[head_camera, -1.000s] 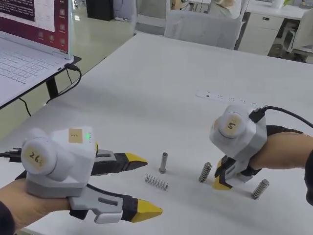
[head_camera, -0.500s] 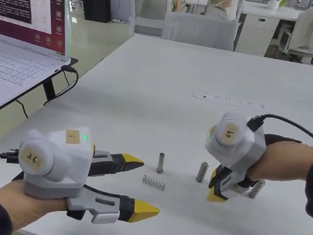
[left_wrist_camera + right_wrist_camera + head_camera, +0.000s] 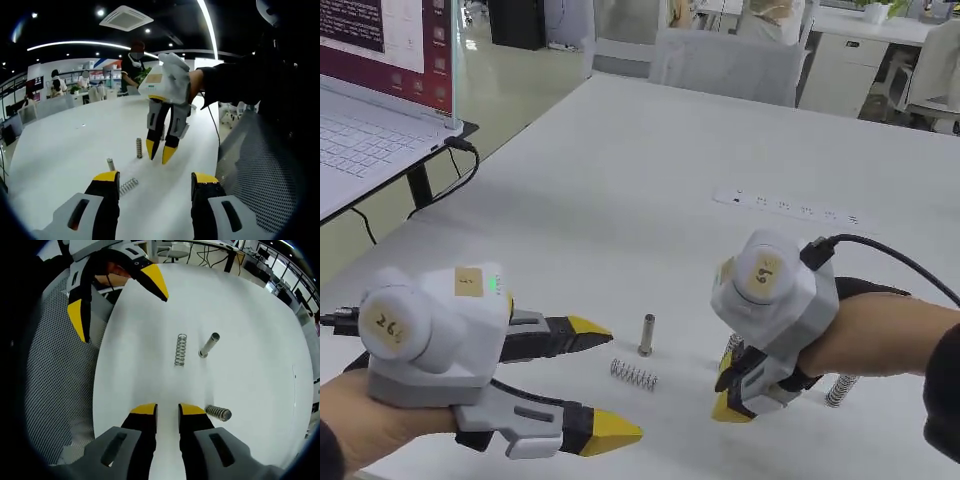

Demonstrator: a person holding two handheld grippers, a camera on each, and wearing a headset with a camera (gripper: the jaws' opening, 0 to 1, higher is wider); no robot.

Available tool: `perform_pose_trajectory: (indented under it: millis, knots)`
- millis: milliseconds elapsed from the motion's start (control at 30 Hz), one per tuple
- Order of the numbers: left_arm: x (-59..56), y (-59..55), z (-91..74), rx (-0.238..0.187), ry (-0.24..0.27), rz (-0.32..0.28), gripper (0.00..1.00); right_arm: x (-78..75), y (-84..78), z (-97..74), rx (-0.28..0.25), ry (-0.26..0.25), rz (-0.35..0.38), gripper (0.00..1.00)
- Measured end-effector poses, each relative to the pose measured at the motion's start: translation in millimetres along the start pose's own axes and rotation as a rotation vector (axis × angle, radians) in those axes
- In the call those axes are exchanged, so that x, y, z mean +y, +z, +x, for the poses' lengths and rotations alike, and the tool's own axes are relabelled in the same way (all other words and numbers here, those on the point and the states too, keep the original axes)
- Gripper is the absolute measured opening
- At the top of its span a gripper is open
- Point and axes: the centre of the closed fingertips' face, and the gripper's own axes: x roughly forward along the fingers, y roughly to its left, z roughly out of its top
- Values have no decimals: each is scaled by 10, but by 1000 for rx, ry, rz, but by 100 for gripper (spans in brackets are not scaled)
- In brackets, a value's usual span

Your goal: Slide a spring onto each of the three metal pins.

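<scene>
Left tool (image 3: 155,177) gaped wide, empty; right tool (image 3: 167,412), jaws barely parted and empty, hovered over the table (image 3: 620,200), likely aiming for the loose spring (image 3: 180,349) lying beside the one bare pin (image 3: 209,345).

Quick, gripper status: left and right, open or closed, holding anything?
Left gripper: open wide, holding nothing.
Right gripper: open by a narrow gap, holding nothing.

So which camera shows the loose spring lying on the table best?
Right gripper view: the loose spring lies whole, unobstructed, mid-frame. Head view shows it small; left gripper view, beside a jaw tip.
</scene>
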Motion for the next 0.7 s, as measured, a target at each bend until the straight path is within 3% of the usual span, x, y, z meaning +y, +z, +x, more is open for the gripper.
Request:
perform_pose_trajectory:
  millis: [367,700]
  knots:
    - [-8,-5,-1,2,0,0,52,-90,309,104,-53,-27,-21,14]
    - [0,-5,-12,0,5,-3,52,-149,425,266,-65,-38,-10,15]
